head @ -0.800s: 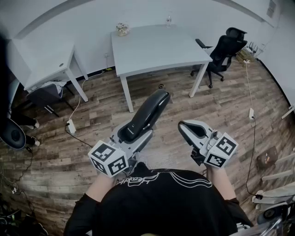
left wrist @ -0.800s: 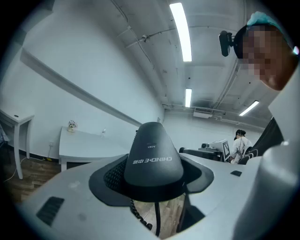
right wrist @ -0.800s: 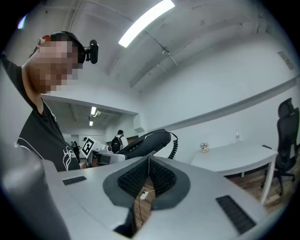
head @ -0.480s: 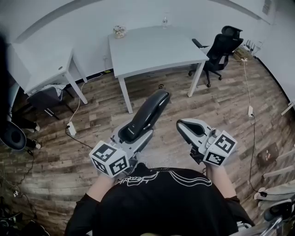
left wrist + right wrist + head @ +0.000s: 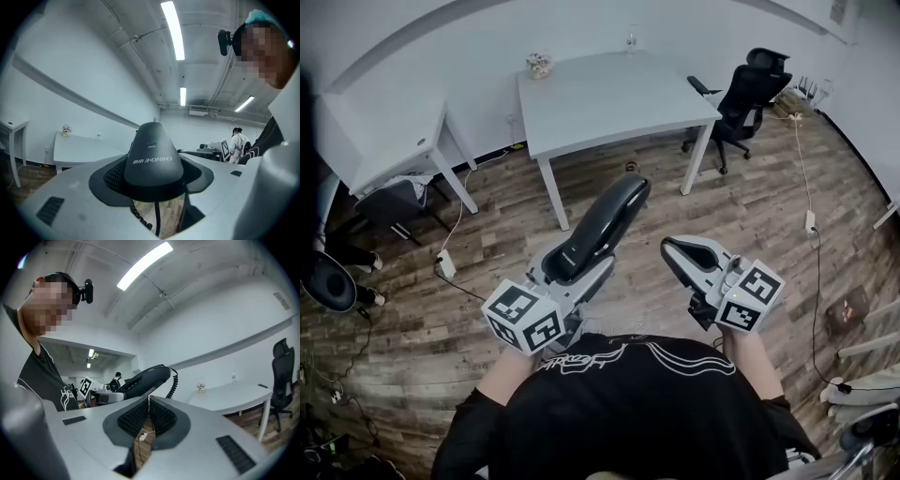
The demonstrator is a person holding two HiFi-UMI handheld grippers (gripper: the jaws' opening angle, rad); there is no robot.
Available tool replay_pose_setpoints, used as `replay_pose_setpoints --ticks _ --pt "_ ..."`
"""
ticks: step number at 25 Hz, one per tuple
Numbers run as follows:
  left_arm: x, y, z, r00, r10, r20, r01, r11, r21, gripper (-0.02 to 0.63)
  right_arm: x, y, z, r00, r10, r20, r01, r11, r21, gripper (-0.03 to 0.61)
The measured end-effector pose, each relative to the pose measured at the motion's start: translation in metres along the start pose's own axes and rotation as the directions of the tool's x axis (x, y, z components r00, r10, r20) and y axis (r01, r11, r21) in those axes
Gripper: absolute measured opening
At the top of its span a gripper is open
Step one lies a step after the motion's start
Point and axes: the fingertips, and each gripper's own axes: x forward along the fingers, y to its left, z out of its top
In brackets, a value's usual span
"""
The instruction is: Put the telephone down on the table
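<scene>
A black telephone handset (image 5: 598, 230) with a coiled cord is clamped in my left gripper (image 5: 581, 262) and sticks out forward and up over the wooden floor. In the left gripper view the handset (image 5: 152, 159) fills the space between the jaws, and its coiled cord (image 5: 138, 215) hangs below. My right gripper (image 5: 682, 256) is beside it on the right, its jaws closed together with nothing between them. From the right gripper view the handset (image 5: 145, 377) shows to the left. The white table (image 5: 614, 94) stands ahead, well beyond both grippers.
A small flower pot (image 5: 538, 64) and a glass (image 5: 631, 40) stand at the table's far edge. A black office chair (image 5: 748, 89) is at its right, a second white desk (image 5: 380, 141) at the left. Cables and a power strip (image 5: 445, 264) lie on the floor.
The view has shifted slightly toward the table. The left gripper with the handset has risen a little; the right gripper stays beside it.
</scene>
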Motion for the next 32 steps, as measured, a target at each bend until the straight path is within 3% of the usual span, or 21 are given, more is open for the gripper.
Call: replay_pose_setpoints --ticks 16,25,32 --pt "0.056 0.049 -0.011 0.999 -0.010 -0.039 0.008 0.998 -0.069 0.282 0.017 -0.074 -0.022 0.999 -0.038 -0.004 0.038 0.994 0.101 0.040" --pt "0.125 0.134 -0.019 0.998 -0.028 -0.051 0.022 0.993 -0.120 0.282 0.067 -0.161 -0.044 0.996 -0.069 -0.052 0.076 0.988 0.135 0.040" --pt "0.214 0.237 -0.015 0.994 -0.025 -0.106 0.008 0.988 -0.155 0.282 0.132 -0.274 -0.038 0.994 -0.077 -0.084 0.091 0.979 0.184 0.040"
